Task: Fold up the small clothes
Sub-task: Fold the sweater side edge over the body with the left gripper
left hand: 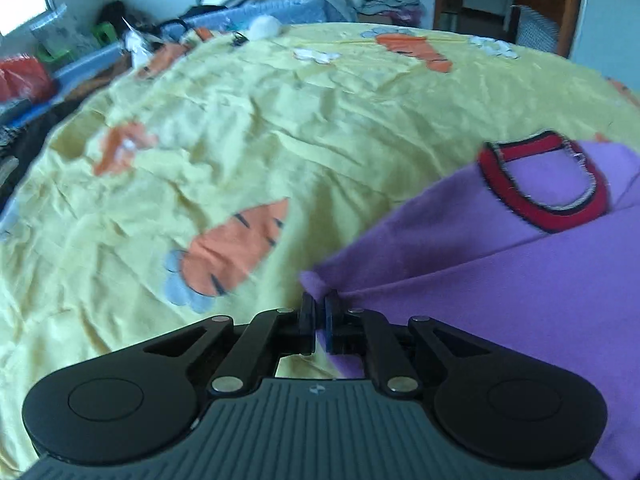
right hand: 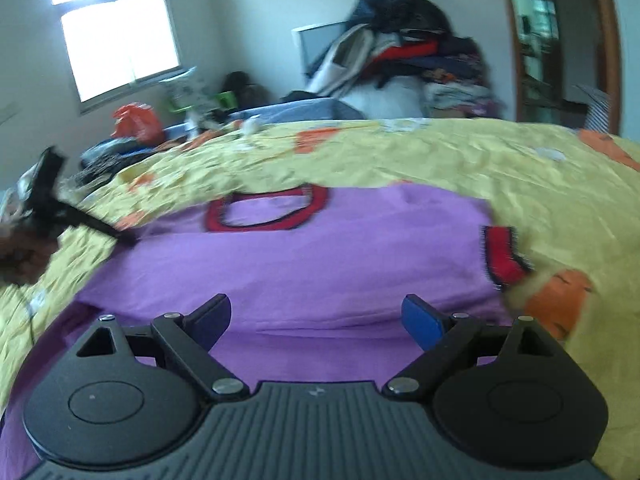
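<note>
A small purple shirt [right hand: 320, 260] with a red and black collar [right hand: 264, 210] lies on a yellow carrot-print bedsheet [right hand: 520, 168]. Its right sleeve has a red cuff [right hand: 502, 258]. My left gripper [left hand: 319, 312] is shut on the shirt's left edge [left hand: 320, 280], with the shirt [left hand: 500, 280] spreading to its right and the collar [left hand: 544, 184] beyond. My right gripper [right hand: 316, 320] is open and empty, its fingers just above the shirt's lower body. The left gripper also shows in the right wrist view [right hand: 120, 236] at the shirt's left edge.
The bedsheet [left hand: 280, 120] covers the bed. A heap of clothes [right hand: 420, 60] is piled beyond the far edge. A red bag [right hand: 134, 120] and clutter lie at the far left under a window [right hand: 116, 40]. A wooden doorway [right hand: 560, 40] stands at the right.
</note>
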The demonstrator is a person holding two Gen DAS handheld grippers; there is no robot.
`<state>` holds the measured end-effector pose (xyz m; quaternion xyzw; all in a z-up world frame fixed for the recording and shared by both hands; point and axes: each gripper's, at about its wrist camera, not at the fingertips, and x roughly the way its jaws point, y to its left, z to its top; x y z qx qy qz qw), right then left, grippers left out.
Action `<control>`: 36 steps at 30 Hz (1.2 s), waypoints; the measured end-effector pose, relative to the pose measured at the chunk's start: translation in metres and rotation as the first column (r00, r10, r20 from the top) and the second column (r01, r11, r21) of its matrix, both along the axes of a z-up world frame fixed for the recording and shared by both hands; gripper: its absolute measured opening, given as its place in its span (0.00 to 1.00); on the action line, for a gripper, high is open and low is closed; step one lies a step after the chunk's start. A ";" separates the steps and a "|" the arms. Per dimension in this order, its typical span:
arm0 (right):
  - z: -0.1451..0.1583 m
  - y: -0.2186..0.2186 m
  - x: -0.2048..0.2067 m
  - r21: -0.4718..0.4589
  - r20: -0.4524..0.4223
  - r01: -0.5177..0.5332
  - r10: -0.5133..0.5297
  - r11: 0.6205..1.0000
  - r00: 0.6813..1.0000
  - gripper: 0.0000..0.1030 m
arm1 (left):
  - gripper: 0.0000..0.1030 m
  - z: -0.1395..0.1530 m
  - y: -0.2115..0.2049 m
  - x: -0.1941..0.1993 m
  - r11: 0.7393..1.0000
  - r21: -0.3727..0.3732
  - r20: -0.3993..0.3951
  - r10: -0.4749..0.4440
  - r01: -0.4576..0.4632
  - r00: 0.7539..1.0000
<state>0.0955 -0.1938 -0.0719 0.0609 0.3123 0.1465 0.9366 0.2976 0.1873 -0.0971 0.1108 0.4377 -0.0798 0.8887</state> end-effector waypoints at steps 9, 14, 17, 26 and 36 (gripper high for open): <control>-0.011 0.045 -0.019 0.018 -0.038 -0.142 0.142 0.990 0.989 0.91 | 0.41 0.034 0.017 -0.034 0.948 -0.304 -0.117 0.060 -0.093 0.991; -0.016 0.056 -0.033 0.041 -0.049 -0.159 0.161 0.986 0.986 0.91 | 0.72 0.023 0.017 -0.020 0.937 -0.308 -0.124 0.130 -0.163 0.984; -0.014 0.066 -0.039 0.038 -0.042 -0.199 0.201 0.979 0.979 0.91 | 0.70 0.022 0.003 -0.013 0.977 -0.159 -0.054 0.133 -0.140 0.990; -0.025 0.109 0.027 0.723 -0.215 -0.116 0.381 0.681 0.899 0.71 | 0.50 0.055 -0.006 0.002 0.965 -0.241 -0.042 -0.120 0.107 0.992; -0.065 0.155 0.058 0.758 -0.372 0.151 0.230 0.635 0.899 0.51 | 0.67 0.025 0.000 0.042 0.910 -0.318 -0.210 -0.342 0.267 0.916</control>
